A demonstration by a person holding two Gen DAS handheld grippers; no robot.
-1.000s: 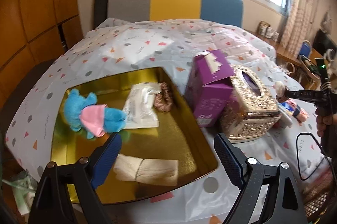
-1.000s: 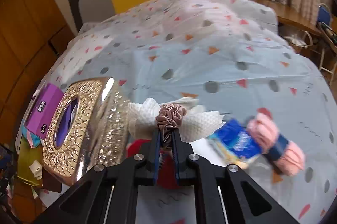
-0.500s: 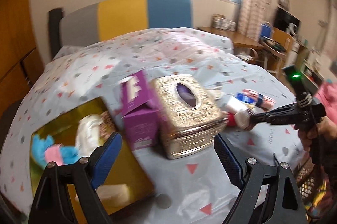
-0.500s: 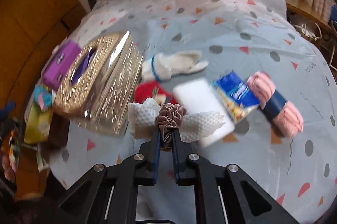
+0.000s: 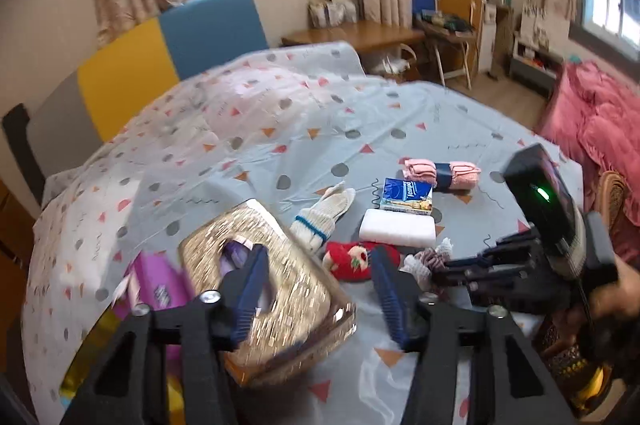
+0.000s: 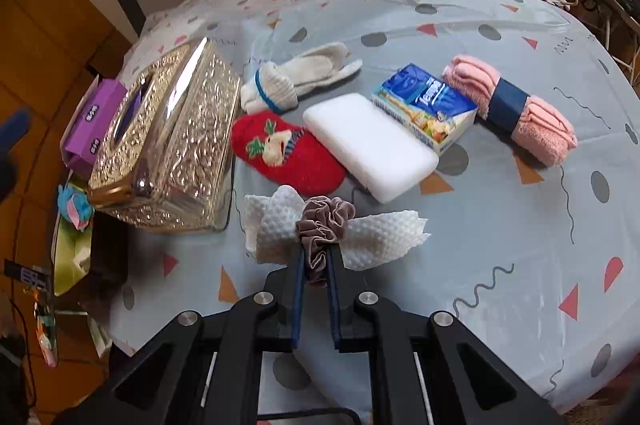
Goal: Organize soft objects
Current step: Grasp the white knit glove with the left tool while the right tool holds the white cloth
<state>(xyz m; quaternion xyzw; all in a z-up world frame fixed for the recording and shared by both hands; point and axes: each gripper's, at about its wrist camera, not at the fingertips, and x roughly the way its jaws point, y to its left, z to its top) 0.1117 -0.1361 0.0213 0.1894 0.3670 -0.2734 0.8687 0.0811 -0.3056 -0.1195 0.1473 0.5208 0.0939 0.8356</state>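
Right gripper (image 6: 316, 265) clamped narrowly on a dusty-pink velvet scrunchie (image 6: 323, 227) that binds a white embossed paper towel (image 6: 372, 235); bundle held off the grey patterned tablecloth (image 6: 500, 225), near the table's front edge, just in front of the red Christmas sock (image 6: 286, 151) and the ornate gold tissue box (image 6: 168, 141). Left gripper (image 5: 316, 295) spread wide, holding nothing, hovering over the gold tissue box (image 5: 260, 289).

Probably mid-carry toward a container at the table's left edge, only glimpsed beyond the purple carton (image 6: 94, 123). Best done by keeping the squeeze on the scrunchie itself, since the towel's 2 loose wings can slip out or snag. Worth lifting high enough to clear the tissue box and carton, then lowering fully before easing the fingers apart. Left tool better kept out of the path, free for the white rolled glove (image 6: 296, 77) or pink rolled towel (image 6: 516, 109).
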